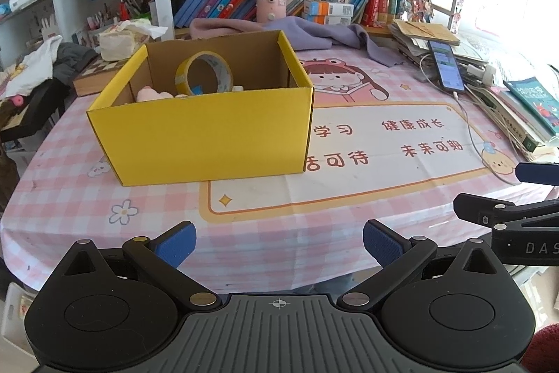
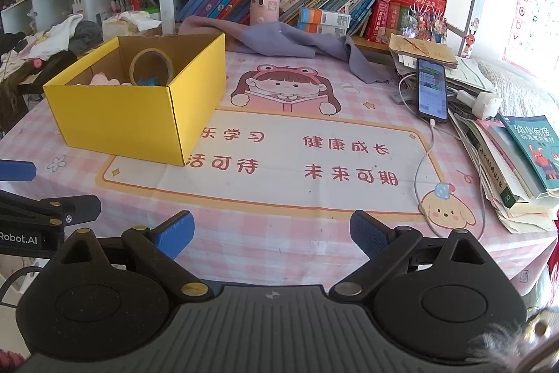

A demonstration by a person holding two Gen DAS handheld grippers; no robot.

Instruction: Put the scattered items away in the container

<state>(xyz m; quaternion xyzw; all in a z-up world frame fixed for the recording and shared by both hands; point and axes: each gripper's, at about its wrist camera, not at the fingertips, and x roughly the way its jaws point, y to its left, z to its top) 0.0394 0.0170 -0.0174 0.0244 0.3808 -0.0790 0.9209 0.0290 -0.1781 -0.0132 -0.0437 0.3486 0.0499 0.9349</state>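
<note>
A yellow cardboard box [image 1: 206, 131] stands open on the pink checked tablecloth [image 1: 314, 226]; it also shows in the right wrist view [image 2: 115, 117]. Inside it a roll of tape [image 1: 204, 72] stands on edge next to a small pink soft item [image 1: 148, 93]; both show in the right wrist view, the tape [image 2: 152, 65] and the pink item [image 2: 103, 79]. My left gripper [image 1: 277, 243] is open and empty, near the table's front edge, well short of the box. My right gripper [image 2: 272, 235] is open and empty, to the right of the box.
A phone [image 2: 432, 90] on a charging cable lies on a stack of books and papers [image 2: 506, 156] at the right. A purple cloth [image 2: 290, 39] and a pink cylinder [image 2: 265, 0] sit at the back before the bookshelves. Clothes and a tissue pack lie at the left.
</note>
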